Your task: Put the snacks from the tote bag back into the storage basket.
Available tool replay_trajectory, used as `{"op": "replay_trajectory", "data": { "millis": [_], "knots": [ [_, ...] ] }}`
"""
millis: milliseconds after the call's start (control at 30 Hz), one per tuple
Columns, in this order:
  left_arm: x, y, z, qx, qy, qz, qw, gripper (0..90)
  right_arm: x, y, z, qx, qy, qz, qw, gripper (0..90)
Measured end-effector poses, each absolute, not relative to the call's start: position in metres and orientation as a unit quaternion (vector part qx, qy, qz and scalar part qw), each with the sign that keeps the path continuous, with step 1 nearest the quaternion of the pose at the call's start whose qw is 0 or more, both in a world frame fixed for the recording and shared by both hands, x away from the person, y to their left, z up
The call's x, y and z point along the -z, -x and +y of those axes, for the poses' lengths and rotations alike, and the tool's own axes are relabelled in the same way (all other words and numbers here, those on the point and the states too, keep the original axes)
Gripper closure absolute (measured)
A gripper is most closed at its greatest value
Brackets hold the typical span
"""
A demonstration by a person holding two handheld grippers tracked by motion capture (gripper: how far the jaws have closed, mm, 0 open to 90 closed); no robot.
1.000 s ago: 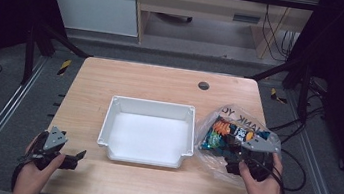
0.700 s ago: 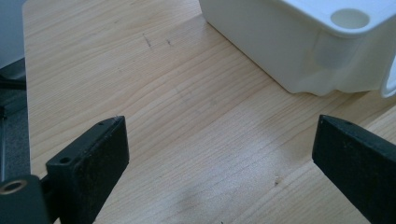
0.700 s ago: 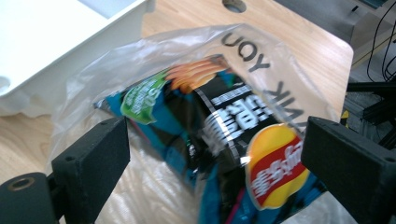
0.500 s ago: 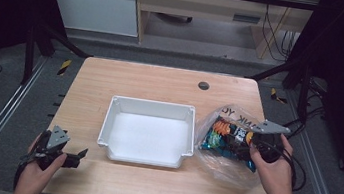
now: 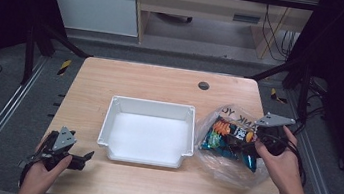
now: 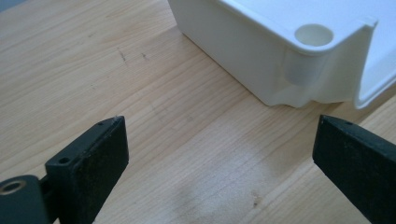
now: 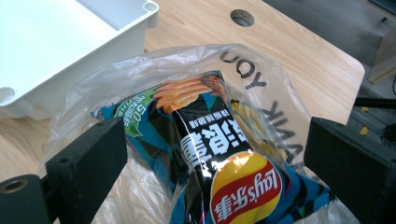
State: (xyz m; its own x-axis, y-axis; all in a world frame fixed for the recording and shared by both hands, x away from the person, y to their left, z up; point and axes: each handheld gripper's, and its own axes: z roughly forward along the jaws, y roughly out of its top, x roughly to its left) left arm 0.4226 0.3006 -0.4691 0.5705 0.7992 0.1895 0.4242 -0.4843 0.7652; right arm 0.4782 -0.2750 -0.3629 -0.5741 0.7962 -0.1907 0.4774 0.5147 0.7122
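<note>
Chip packet in its clear bag, right of the white tray, under the spread right gripper

Nearest, the right gripper hangs wide open with nothing held; the chip packet lies between its jaws, inside the clear plastic bag, just right of the white tray. At the tray's near left corner the left gripper gapes empty over the table. Beyond the tray is the table's round hole

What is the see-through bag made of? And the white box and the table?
The bag looks like thin clear plastic film: it crinkles, shines, and the chip packet shows through. The box looks like hard, smooth white plastic with moulded rounded corners. The table shows pale wood grain, though it could be a wood-look surface.
</note>
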Motion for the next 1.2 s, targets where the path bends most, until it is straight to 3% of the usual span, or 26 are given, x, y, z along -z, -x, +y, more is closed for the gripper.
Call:
{"op": "replay_trajectory", "data": {
  "millis": [567,1200],
  "knots": [
    [0.458,-0.418,0.328,-0.267,-0.761,0.402,0.434,1.4,0.348,-0.496,-0.264,-0.319,-0.362,0.842,0.242,4.5],
    [0.460,-0.413,0.342,-0.256,-0.749,0.434,0.429,2.0,0.352,-0.498,-0.259,-0.299,-0.334,0.860,0.244,6.8]
  ]
}}
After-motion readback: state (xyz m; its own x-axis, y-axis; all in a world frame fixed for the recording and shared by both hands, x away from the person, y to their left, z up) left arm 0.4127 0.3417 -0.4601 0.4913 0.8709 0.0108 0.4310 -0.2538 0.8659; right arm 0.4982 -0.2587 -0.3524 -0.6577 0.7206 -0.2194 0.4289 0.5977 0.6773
